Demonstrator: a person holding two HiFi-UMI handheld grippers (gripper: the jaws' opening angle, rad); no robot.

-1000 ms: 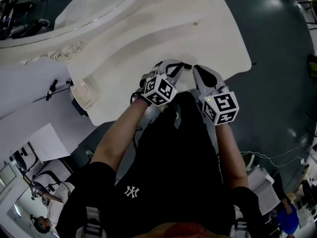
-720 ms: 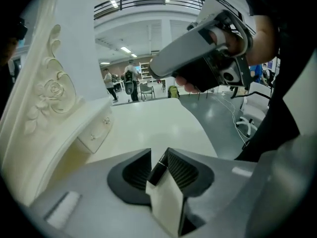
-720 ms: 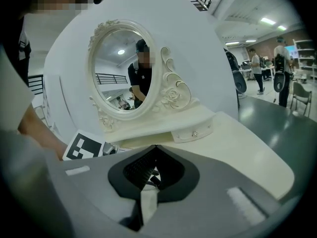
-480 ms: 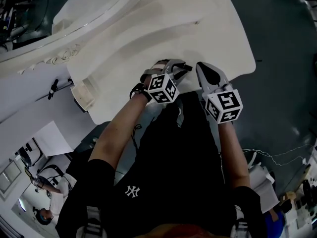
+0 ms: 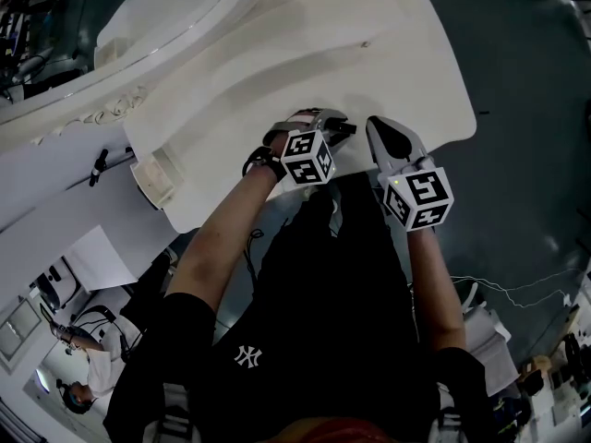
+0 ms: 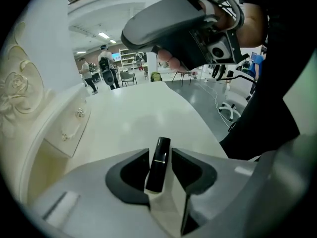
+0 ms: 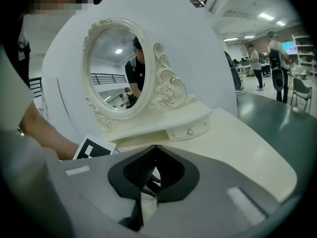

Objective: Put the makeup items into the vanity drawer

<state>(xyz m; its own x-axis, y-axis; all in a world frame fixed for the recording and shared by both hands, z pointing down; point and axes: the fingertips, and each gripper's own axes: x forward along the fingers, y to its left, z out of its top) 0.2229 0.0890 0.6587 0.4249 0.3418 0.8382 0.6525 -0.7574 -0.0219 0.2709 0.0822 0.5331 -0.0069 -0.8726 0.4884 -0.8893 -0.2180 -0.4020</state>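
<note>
Your left gripper has rolled, fingers pinching a glossy black lipstick tube for stowing; right gripper fingers pressed together.

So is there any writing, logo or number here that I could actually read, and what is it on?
"NY": white interlocked letters on the person's black T-shirt, seen in the head view.
Black-and-white marker cubes on the grippers: square patterns only, no letters or numbers.
Slim black lipstick tube held in the left gripper: no print legible.
White carved vanity table: none.
</note>
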